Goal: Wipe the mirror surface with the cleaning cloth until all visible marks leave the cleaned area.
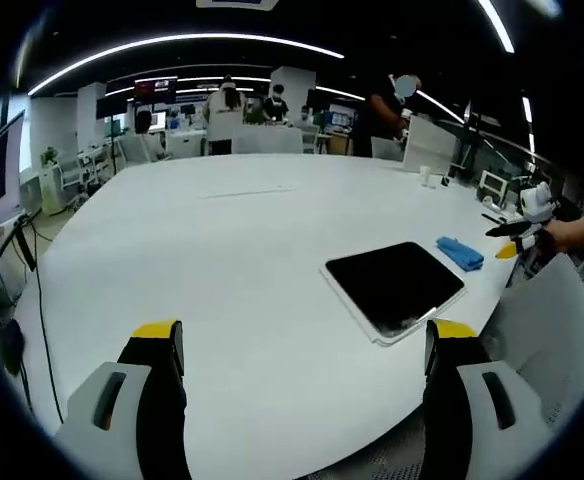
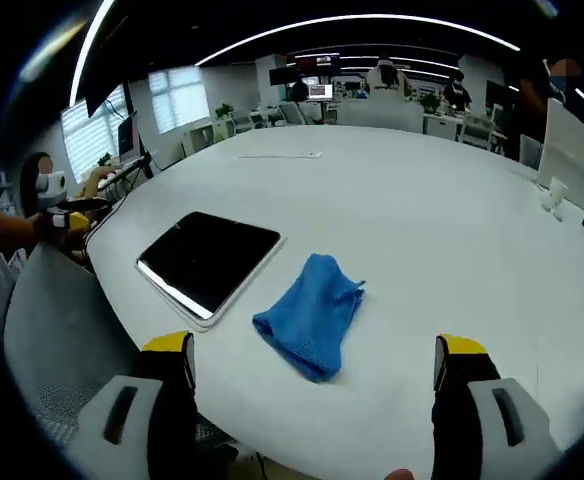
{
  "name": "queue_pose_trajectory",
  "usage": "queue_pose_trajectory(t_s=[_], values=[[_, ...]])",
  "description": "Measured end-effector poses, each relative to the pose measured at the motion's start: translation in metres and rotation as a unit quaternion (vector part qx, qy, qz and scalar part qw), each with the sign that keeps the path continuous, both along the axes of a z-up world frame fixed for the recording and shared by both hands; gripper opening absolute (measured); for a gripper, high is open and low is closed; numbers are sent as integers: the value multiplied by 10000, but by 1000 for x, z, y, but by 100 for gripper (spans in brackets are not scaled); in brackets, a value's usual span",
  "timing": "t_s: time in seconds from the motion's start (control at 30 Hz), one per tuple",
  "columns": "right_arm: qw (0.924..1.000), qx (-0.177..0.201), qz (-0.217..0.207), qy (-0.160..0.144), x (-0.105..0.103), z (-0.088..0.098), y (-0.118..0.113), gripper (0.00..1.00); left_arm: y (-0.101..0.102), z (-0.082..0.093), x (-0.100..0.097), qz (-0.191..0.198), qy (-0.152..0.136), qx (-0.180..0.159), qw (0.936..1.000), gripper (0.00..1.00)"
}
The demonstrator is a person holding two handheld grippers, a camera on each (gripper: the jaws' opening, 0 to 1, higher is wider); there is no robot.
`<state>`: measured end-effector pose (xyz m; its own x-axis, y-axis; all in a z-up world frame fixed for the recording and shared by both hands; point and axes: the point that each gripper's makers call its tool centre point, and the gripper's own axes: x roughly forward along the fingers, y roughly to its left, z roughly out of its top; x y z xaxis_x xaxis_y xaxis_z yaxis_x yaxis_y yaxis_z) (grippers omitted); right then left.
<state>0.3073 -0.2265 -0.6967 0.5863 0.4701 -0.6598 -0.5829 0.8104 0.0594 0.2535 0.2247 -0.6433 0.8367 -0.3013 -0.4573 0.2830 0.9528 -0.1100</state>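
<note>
Two tools, both with jaws spread wide and nothing between them.

Left gripper view: left tool [image 1: 304, 345] hovers over the white surface [image 1: 222, 250], its yellow-tipped jaws well apart, released. Ahead and to the right of the jaws lies the mirror [image 1: 394, 288], a dark rectangular slab with a pale rim, flat on the surface near its edge. Just beyond the mirror's far corner sits the cleaning cloth [image 1: 460, 252], blue, crumpled, apart from the mirror. Further right, past the surface edge, the right tool [image 1: 517, 232] shows small, held in a person's hand [image 1: 564, 234]. A grey chair back [image 1: 547, 320] stands right of the tool's right jaw. People [image 1: 224, 118] and desks at the far side of the room.

Right gripper view: right tool [image 2: 312, 352] also released, jaws wide, empty. The cloth [image 2: 312, 315] lies directly ahead, between the lines of the two jaws, bunched into a loose heap on the surface [image 2: 422, 220]. The mirror [image 2: 210, 260] lies ahead-left, just beside the cloth, not touching it; its face looks dark, and marks cannot be made out. Far left, a person's hand [image 2: 57, 222] at the surface edge, above a grey chair back [image 2: 62, 320].
</note>
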Motion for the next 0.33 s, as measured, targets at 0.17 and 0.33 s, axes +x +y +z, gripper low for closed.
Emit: queue_pose_trajectory(t_s=[0.17,0.33], values=[[9995,-52,-319,-35,1,-8,-13,99,3,3,1,-121,-155,502,9985,99],[9987,-251,-444,-24,5,-15,-18,99,7,2,4,12,-187,311,9993,99]])
